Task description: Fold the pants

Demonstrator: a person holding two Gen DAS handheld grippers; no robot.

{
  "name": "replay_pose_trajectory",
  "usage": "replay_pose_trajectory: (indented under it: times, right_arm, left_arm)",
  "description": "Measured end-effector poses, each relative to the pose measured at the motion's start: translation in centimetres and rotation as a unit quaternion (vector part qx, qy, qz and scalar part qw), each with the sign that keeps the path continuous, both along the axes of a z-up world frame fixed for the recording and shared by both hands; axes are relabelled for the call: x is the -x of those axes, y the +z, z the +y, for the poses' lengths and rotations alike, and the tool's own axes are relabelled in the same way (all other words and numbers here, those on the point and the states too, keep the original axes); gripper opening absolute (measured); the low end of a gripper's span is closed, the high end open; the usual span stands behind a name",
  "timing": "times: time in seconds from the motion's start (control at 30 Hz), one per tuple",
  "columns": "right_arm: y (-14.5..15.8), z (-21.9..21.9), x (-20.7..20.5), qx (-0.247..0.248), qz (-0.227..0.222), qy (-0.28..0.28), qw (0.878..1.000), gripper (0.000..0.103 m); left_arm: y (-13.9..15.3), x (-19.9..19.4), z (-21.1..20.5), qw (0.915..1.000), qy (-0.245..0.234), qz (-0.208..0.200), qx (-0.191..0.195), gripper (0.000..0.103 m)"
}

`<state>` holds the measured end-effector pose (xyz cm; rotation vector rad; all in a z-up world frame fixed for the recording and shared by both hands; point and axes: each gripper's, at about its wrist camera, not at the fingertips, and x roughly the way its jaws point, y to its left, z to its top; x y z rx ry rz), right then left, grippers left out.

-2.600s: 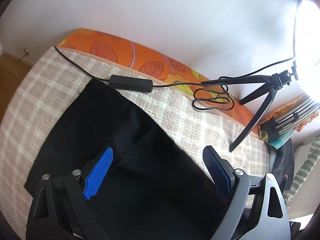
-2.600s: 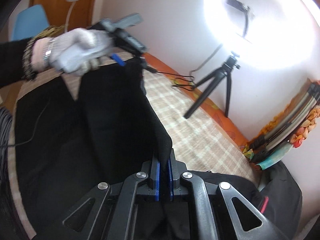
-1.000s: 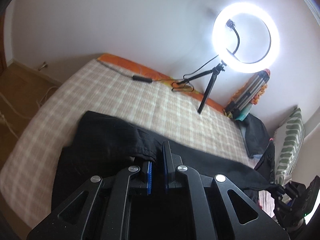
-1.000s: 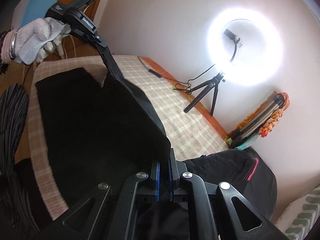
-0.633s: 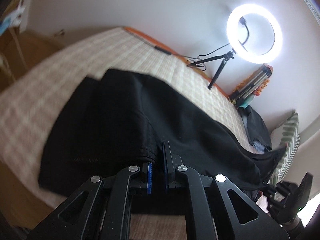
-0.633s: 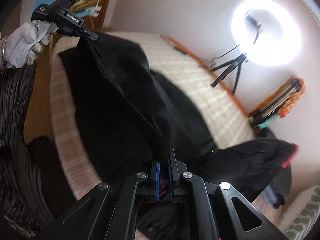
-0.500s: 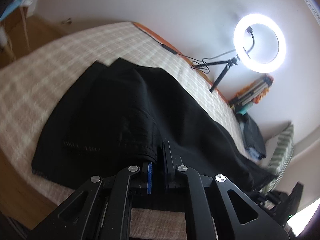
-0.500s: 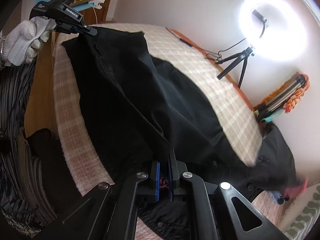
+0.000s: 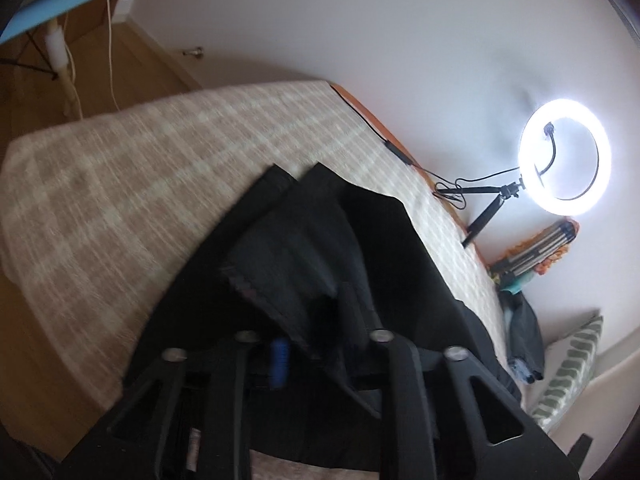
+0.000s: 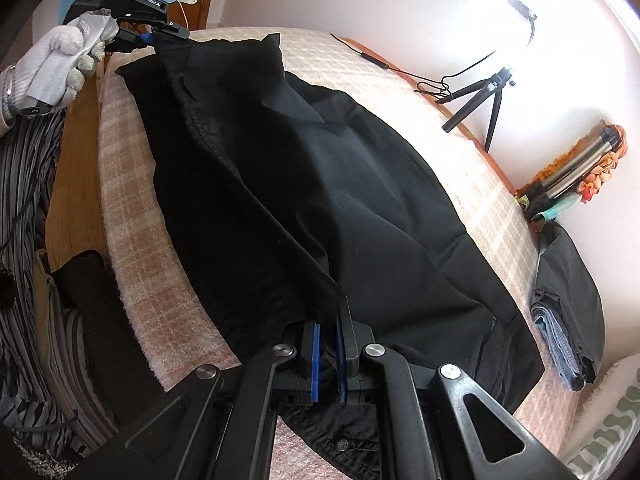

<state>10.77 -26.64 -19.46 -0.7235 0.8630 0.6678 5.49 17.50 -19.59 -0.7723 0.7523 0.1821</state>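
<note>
At the near edge of the bed, the right gripper (image 10: 328, 344) is clamped on a fold of the black pants (image 10: 320, 184), its blue pads pinching the cloth just above what looks like the buttoned waistband. Off at the far end of the same garment, the left gripper (image 10: 154, 38), held in a white-gloved hand (image 10: 60, 64), is closed on the hem end; its own view is blurred, but cloth sits between its jaws there too. Between the two grips the pants lie stretched lengthwise along the checked bedspread (image 10: 460, 128), one leg laid over the other, so the first lengthwise fold looks to be done, though the top layer is rumpled and its edges are not lined up near the hems. What seems left is to let go, smooth the layers, and fold the length over once or twice. Beyond the pants a ring light (image 9: 564, 168) stands on its tripod by the wall, with a folded dark garment (image 10: 568, 280) at the bed's far corner.
</note>
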Motion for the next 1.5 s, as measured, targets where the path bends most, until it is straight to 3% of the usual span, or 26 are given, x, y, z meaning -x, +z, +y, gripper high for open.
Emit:
replay_pose_trajectory:
  times: [0.23, 0.47, 0.77, 0.87, 0.93, 1.03, 1.13, 1.17, 1.33, 1.43, 1.5]
  right_arm:
    - [0.2, 0.1, 0.0, -0.003, -0.005, -0.001, 1.000, 0.004]
    - [0.4, 0.0, 0.3, -0.010, -0.005, -0.003, 1.000, 0.004]
    - [-1.4, 0.8, 0.1, -0.009, 0.018, -0.003, 1.000, 0.007]
    - [-1.2, 0.2, -0.1, -0.030, 0.034, -0.018, 0.999, 0.014]
    - [-0.6, -0.4, 0.1, -0.046, 0.041, -0.020, 0.998, 0.033]
    - [0.4, -1.4, 0.7, -0.066, 0.048, -0.022, 0.996, 0.039]
    - [1.7, -3.7, 1.1, -0.104, 0.057, -0.047, 0.992, 0.050]
    - [2.2, -4.6, 1.2, -0.117, 0.058, -0.061, 0.990, 0.051]
    - [4.1, -10.9, 1.0, -0.197, 0.069, -0.166, 0.964, 0.056]
    - [3.8, -14.5, 0.4, -0.210, 0.059, -0.251, 0.943, 0.061]
    - [3.1, -17.3, -0.4, -0.233, 0.070, -0.315, 0.917, 0.062]
  left_arm:
    - [1.3, 2.5, -0.1, 0.9988, 0.014, 0.005, -0.047, 0.006]
    - [0.9, 3.7, 0.0, 0.9944, 0.030, 0.041, -0.093, 0.006]
    - [0.7, 5.3, 0.6, 0.9919, 0.054, 0.060, -0.098, 0.006]
    - [0.6, 5.5, 0.9, 0.9919, 0.061, 0.071, -0.086, 0.010]
    - [1.2, 5.6, 0.9, 0.9914, 0.066, 0.069, -0.090, 0.012]
    - [2.6, 5.6, 0.5, 0.9887, 0.064, 0.066, -0.119, 0.014]
    - [4.2, 5.5, 0.3, 0.9888, 0.058, 0.050, -0.128, 0.024]
    - [4.6, 5.4, 0.1, 0.9890, 0.054, 0.044, -0.130, 0.029]
    - [6.9, 3.8, -2.6, 0.9880, 0.000, 0.015, -0.154, 0.029]
    - [7.7, 2.1, -5.2, 0.9877, -0.049, -0.001, -0.148, 0.036]
    - [8.1, 1.1, -6.9, 0.9853, -0.080, -0.010, -0.151, 0.039]
